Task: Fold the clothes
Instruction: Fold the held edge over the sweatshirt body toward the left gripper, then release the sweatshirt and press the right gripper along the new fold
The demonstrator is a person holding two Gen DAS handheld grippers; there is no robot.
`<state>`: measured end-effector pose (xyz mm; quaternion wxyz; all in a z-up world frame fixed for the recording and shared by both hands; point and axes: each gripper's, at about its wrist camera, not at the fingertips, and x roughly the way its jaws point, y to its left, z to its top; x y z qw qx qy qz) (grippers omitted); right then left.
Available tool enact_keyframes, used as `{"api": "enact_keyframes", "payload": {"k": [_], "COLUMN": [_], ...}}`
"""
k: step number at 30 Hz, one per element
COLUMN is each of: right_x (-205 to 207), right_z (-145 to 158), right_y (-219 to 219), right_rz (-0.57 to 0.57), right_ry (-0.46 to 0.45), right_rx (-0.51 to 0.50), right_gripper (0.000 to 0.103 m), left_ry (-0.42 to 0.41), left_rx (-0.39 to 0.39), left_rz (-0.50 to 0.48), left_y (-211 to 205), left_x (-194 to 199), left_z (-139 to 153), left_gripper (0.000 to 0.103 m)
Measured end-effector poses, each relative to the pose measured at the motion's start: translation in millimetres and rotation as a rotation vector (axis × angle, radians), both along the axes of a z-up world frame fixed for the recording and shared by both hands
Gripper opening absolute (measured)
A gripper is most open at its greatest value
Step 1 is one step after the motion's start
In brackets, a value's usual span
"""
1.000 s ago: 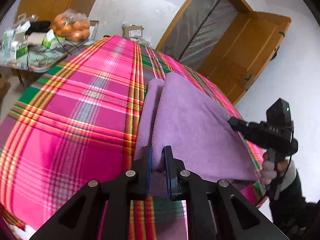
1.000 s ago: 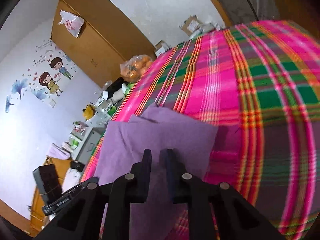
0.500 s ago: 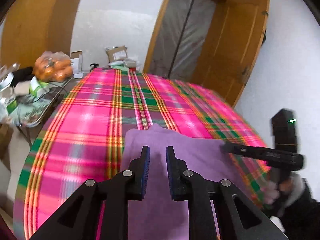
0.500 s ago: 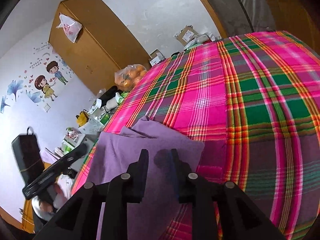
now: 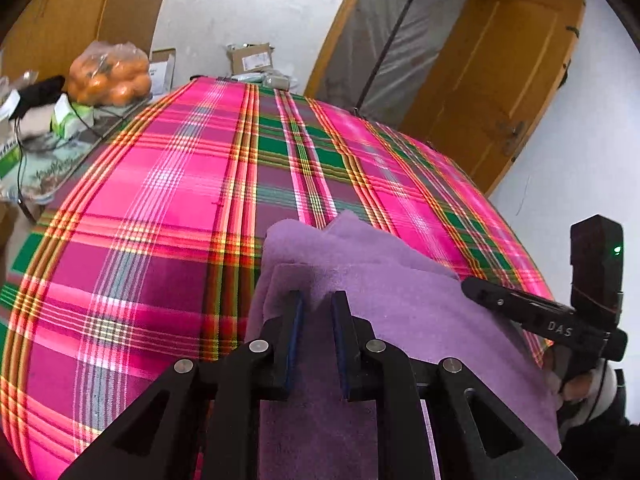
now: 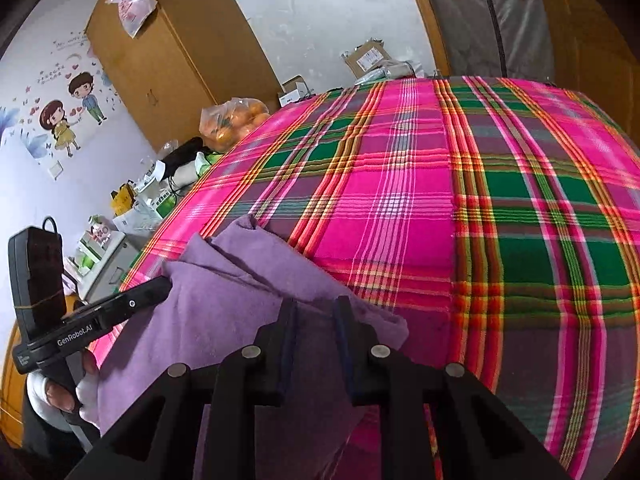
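A purple fleece cloth [image 5: 392, 280] [image 6: 240, 292] lies folded and bunched at the near edge of a bed with a pink and green plaid sheet [image 5: 160, 200] [image 6: 440, 200]. My left gripper [image 5: 317, 304] is shut on a fold at the cloth's left side; in the right wrist view its tip [image 6: 162, 282] is tucked under the cloth. On the other side, my right gripper [image 6: 316, 312] has a thick fold filling the gap between its closing jaws, and the cloth bulges beside them. The left wrist view shows its tip [image 5: 468, 284] at the cloth's right edge.
A bag of oranges [image 5: 108, 76] and clutter sit on a side table [image 5: 40, 152] left of the bed. Cardboard boxes [image 5: 250, 58] stand at the far end. A wooden door [image 5: 500, 80] is at the right, a wardrobe [image 6: 160, 60] at the left.
Both grippers have moved across the bed with the cloth. The cloth, first a smooth fold, now bunches with its corners sticking up. The right jaws widened, then narrowed again.
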<state>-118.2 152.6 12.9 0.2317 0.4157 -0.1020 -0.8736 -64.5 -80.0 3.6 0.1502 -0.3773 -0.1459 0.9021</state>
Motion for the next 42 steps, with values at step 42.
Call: {"api": "enact_keyframes", "payload": {"k": [42], "right_x": [123.1], "right_z": [18.5], "right_y": [-23.9], "right_rz": [0.264], "right_ry": [0.207], "right_rx": [0.195], "right_gripper": [0.034], "left_ry": [0.076], "left_rx": [-0.119], "left_rz": [0.095], "left_y": [-15.1], "left_x": [127.7], "left_z": [7.3], "left_gripper": [0.017]}}
